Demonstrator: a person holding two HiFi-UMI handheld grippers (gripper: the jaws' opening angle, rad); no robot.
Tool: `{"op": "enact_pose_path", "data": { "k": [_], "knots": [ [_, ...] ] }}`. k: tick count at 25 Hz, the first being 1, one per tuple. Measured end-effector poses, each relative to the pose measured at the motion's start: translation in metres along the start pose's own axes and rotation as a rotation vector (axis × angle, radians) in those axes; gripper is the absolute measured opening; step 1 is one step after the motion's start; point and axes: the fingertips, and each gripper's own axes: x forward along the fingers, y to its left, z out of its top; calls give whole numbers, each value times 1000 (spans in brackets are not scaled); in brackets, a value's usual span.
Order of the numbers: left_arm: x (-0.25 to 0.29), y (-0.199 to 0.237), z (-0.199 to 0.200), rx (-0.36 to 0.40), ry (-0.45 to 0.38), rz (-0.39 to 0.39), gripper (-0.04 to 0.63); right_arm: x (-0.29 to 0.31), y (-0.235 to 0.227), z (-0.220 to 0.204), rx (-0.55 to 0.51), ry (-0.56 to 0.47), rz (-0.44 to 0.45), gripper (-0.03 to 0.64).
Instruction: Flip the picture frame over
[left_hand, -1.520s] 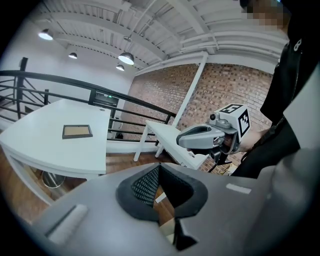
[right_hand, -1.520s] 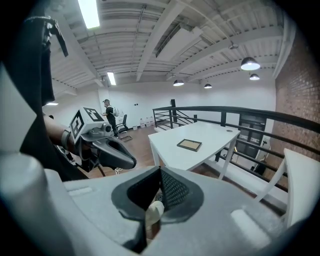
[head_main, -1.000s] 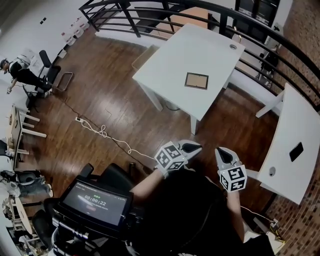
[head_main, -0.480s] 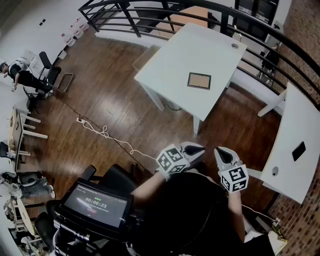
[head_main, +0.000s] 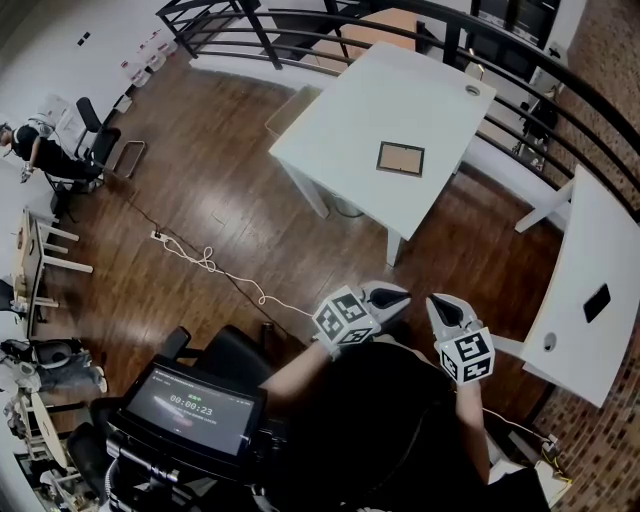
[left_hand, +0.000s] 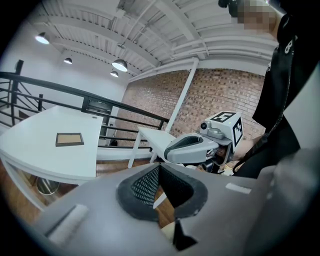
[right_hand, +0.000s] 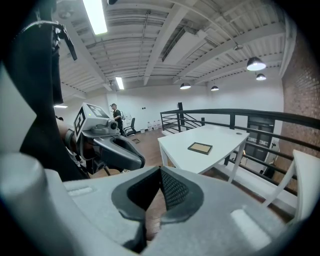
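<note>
A small dark picture frame lies flat on a white table, its brown panel facing up. The frame also shows far ahead in the left gripper view, and the frame in the right gripper view. Both grippers hang close to the person's body, well short of the table. My left gripper is shut with nothing in it. My right gripper is shut and empty too. They sit side by side, jaws pointing toward the table.
Dark wood floor lies between me and the table. A black railing runs behind the table. A second white table stands at right with a dark object on it. A white cable trails on the floor. A screen sits below left.
The view has shifted slightly, so the table and frame sit a touch further right. Both grippers stay shut and nearly still.
</note>
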Motion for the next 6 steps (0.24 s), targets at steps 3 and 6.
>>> {"op": "enact_pose_path", "data": {
  "k": [3, 6],
  "knots": [
    [0, 0, 1, 6, -1, 2, 14, 0, 0, -1, -5, 6, 1, -8],
    [-1, 0, 0, 9, 0, 4, 14, 1, 1, -3, -7, 10, 2, -8]
  ]
}}
